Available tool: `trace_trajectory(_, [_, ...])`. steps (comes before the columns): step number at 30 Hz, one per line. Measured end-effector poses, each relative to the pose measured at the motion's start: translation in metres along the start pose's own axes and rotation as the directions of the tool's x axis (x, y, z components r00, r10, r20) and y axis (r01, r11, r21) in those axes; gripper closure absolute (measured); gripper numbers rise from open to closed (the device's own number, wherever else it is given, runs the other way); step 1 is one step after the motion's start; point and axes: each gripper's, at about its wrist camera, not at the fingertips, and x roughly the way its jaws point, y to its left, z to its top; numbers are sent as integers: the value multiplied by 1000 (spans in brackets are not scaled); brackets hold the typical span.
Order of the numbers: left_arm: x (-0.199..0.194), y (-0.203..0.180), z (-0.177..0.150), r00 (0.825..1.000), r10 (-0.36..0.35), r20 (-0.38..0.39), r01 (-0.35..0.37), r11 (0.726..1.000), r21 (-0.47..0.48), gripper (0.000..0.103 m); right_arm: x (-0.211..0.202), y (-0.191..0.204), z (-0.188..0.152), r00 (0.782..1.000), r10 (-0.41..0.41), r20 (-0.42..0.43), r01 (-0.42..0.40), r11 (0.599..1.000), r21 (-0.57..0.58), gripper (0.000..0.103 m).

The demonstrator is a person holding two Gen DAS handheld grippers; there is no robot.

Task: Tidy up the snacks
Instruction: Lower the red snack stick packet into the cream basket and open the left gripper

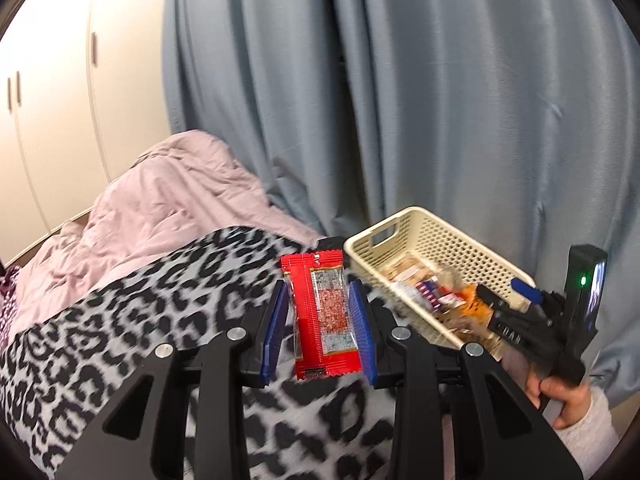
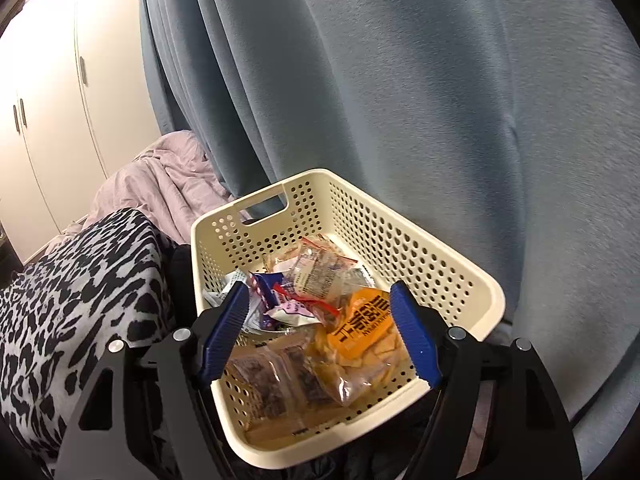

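My left gripper (image 1: 322, 304) is shut on a red snack packet (image 1: 322, 312) with a clear window, held upright above the leopard-print blanket (image 1: 120, 340). The cream perforated basket (image 1: 436, 236) stands to its right, holding several snack packs. My right gripper (image 1: 500, 292) hovers over the basket's right side in the left wrist view. In the right wrist view the right gripper (image 2: 320, 332) is open and empty above the basket (image 2: 452, 280), over an orange cracker bag (image 2: 360, 328) and clear packets (image 2: 316, 272).
A blue-grey curtain (image 1: 400, 100) hangs right behind the basket. A pink quilt (image 1: 160, 208) is bunched at the back left. White wardrobe doors (image 2: 52, 100) stand at far left. A dark gap (image 2: 182, 280) separates blanket and basket.
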Motion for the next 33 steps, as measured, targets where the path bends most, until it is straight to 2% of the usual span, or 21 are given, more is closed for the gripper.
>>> trace_trajectory(13, [58,-61,30,989,-145,-26,146,989,10,71,-6,-11,-11,1000,-4,12,4,1000,30,28])
trace_trajectory(22, [113,-104,31,975,-200,-100,207,977,57,71,-10,-24,-19,1000,-5,8,5,998,60,28])
trace_trajectory(33, [149,-137,25,954,-252,-160,268,959,88,71,-11,-31,-23,1000,-12,6,12,997,71,28])
